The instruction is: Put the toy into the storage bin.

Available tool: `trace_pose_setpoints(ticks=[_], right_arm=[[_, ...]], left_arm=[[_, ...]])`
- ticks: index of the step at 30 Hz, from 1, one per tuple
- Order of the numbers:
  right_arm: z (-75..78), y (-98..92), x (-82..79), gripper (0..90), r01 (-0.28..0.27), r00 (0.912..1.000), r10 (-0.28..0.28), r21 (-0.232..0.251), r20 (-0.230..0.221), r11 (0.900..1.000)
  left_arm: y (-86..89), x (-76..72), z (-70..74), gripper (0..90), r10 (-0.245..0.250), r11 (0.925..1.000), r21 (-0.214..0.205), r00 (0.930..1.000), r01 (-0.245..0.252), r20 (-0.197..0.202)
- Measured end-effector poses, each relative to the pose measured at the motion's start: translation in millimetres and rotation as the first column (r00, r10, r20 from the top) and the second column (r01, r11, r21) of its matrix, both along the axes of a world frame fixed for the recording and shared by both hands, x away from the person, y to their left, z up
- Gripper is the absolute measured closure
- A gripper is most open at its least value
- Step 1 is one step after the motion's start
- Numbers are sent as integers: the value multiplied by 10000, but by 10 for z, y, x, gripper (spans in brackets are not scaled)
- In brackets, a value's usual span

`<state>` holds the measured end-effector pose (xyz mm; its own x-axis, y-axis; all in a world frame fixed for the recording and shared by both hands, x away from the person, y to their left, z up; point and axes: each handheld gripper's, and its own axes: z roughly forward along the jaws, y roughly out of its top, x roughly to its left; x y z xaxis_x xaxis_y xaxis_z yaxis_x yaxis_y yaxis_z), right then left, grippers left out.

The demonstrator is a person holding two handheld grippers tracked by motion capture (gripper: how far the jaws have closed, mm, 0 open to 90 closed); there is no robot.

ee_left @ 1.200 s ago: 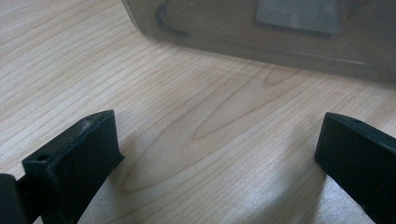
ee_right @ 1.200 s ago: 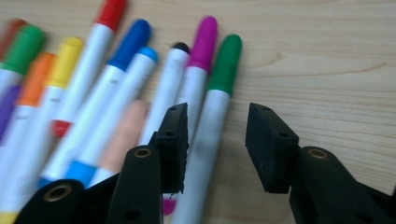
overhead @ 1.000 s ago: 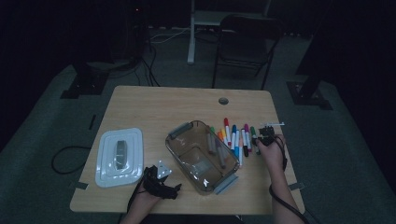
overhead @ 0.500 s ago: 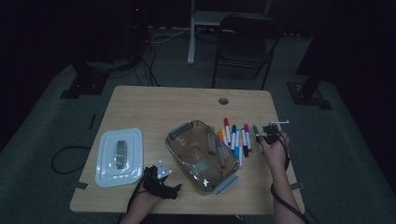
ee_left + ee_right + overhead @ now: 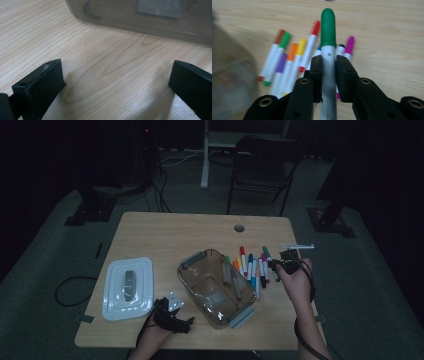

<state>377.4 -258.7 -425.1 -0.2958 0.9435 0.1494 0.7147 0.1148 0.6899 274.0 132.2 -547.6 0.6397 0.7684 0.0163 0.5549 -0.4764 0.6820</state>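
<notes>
Right gripper [image 5: 329,72] is clamped on a green marker [image 5: 328,37], lifted just right of the bin [image 5: 216,287]. Left gripper [image 5: 117,82] sits released beside the bin. Marker's pinched mid-barrel, so it might pivot and clip the rim.

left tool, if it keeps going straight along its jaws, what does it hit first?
Most likely the clear container: its near wall lies straight ahead of the open left tool, with bare table between. Depth is hard to judge, so how far off is unclear.
</notes>
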Motion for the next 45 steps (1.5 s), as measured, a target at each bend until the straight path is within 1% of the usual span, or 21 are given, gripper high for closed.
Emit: trace_pose_setpoints(ticks=[3, 4, 6, 8, 9, 14, 17, 19, 20, 21, 22, 27, 29, 30, 32, 34, 37, 39, 40, 41, 45], right_arm=[[99, 75, -62, 766, -252, 9996, 250, 193, 113, 9995], [198, 167, -132, 766, -542, 9981, 534, 253, 312, 9982], [281, 251, -191, 766, -824, 9957, 805, 410, 453, 9958], [359, 342, -246, 766, -1138, 9921, 1115, 400, 577, 9927], [392, 384, -269, 766, -1269, 9903, 1236, 504, 637, 9906], [504, 616, -361, 766, -1912, 9797, 1865, 622, 737, 9796], [523, 772, -389, 766, -2407, 9695, 2368, 645, 630, 9684], [523, 879, -402, 766, -2688, 9625, 2659, 585, 535, 9614], [523, 879, -402, 766, -2688, 9625, 2659, 585, 535, 9614], [520, 930, -406, 766, -2835, 9584, 2806, 616, 514, 9570], [514, 1024, -415, 766, -3061, 9517, 3041, 568, 413, 9503], [483, 1263, -436, 766, -3599, 9330, 3592, 671, 226, 9306], [459, 1363, -454, 765, -3889, 9209, 3897, 748, 42, 9182], [442, 1412, -460, 766, -3987, 9167, 3995, 653, 9, 9148], [405, 1502, -468, 766, -4196, 9065, 4218, 694, -192, 9050], [362, 1580, -468, 766, -4338, 8990, 4365, 642, -352, 8987], [303, 1676, -469, 765, -4558, 8859, 4600, 717, -603, 8872], [283, 1707, -467, 765, -4591, 8836, 4634, 696, -671, 8856], [249, 1745, -459, 765, -4646, 8791, 4697, 744, -806, 8824], [192, 1798, -443, 765, -4708, 8745, 4749, 630, -987, 8800], [120, 1854, -419, 765, -4745, 8688, 4785, 620, -1274, 8781]], left_arm=[[-1, 0, -1, 5, 15, 10000, -27, 10000, -15, 5], [-1, 0, -1, 5, 14, 10000, -22, 10000, -14, 4], [-1, 0, -1, 5, 8, 10000, -21, 10000, -8, 2], [-1, 0, -1, 5, 15, 10000, -25, 10000, -15, 2], [-1, 0, -1, 5, 13, 10000, -31, 10000, -13, 3], [0, 0, 1, 5, 2, 10000, -12, 10000, -2, -13], [-1, 0, 0, 5, 7, 10000, -20, 10000, -7, -12], [0, 0, 0, 5, 0, 10000, -14, 10000, 0, -11], [0, 0, 0, 5, 0, 10000, -14, 10000, 0, -11], [-1, 0, 0, 5, 5, 10000, -21, 10000, -5, -12], [-1, 0, 0, 5, 6, 10000, -18, 10000, -6, -12], [0, 0, 0, 5, -1, 10000, -12, 10000, 1, -12], [0, 0, 0, 5, 1, 10000, -14, 10000, -1, -13], [0, 0, 0, 5, 5, 10000, -20, 10000, -5, -13], [0, 0, 1, 5, -3, 10000, -13, 10000, 3, -14], [1, 0, 1, 5, -7, 10000, -12, 10000, 7, -15], [1, 1, 1, 5, -7, 10000, -12, 10000, 7, -7], [0, 1, 0, 5, -1, 10000, -20, 10000, 1, -6], [0, 1, 0, 5, 0, 10000, -19, 10000, 0, -6], [0, 1, 0, 5, 0, 10000, -16, 10000, 0, -8], [0, 0, 1, 4, 1, 10000, -11, 10000, -1, -15]])
